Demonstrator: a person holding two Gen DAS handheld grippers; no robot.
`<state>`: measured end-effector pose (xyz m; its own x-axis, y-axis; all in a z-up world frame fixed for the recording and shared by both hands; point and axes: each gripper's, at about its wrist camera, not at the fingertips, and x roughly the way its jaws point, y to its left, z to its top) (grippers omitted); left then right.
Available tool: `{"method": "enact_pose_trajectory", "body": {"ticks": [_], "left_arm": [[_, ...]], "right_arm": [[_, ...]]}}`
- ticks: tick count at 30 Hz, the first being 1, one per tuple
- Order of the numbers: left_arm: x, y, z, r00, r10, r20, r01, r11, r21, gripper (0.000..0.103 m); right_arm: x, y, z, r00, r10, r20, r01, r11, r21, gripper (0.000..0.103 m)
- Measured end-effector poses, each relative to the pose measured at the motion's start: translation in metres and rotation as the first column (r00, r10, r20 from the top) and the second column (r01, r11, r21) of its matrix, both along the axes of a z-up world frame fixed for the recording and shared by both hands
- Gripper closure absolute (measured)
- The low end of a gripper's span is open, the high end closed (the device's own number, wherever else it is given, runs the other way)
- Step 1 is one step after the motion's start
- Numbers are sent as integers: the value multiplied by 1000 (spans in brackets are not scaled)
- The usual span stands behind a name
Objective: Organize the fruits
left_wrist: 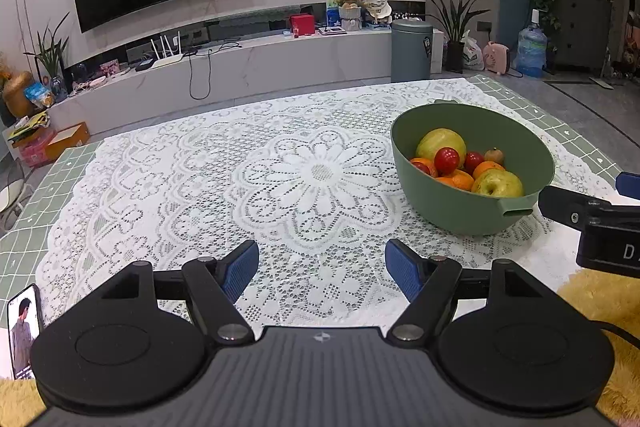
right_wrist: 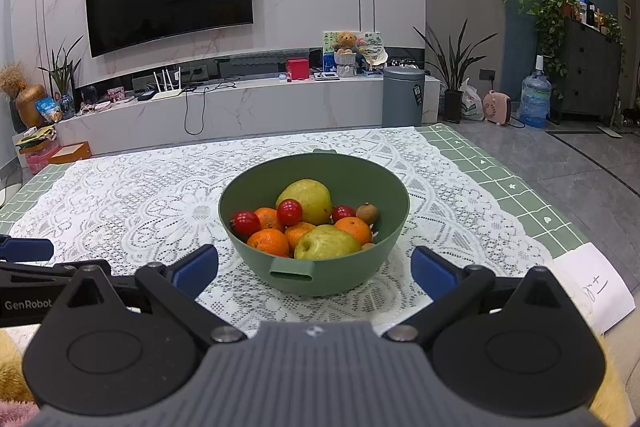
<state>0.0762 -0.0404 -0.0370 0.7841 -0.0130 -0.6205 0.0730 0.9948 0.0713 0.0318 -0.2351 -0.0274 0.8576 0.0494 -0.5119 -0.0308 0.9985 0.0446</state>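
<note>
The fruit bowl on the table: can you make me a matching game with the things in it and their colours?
Things:
1. bowl
2. nearest pear
3. cherry tomato
4. front mandarin

Colours:
A. red
B. orange
C. dark green
D. yellow-green

Pairs: 1-C, 2-D, 3-A, 4-B

Both tools, left tool and right tool, are open and hold nothing.

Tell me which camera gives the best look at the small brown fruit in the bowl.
The right wrist view: the small brown fruit sits in clear sight near the green bowl's right wall. In the left wrist view it is smaller, far back, partly behind an orange.
</note>
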Motion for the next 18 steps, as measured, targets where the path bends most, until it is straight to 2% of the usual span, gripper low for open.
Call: {"method": "enact_pose_trajectory", "body": {"ticks": [18], "left_arm": [[0,2,1,1000,10,-4,-10,1000,-6,18]], "right_arm": [[0,8,1,1000,3,-2,-3,999,-34,4]]}}
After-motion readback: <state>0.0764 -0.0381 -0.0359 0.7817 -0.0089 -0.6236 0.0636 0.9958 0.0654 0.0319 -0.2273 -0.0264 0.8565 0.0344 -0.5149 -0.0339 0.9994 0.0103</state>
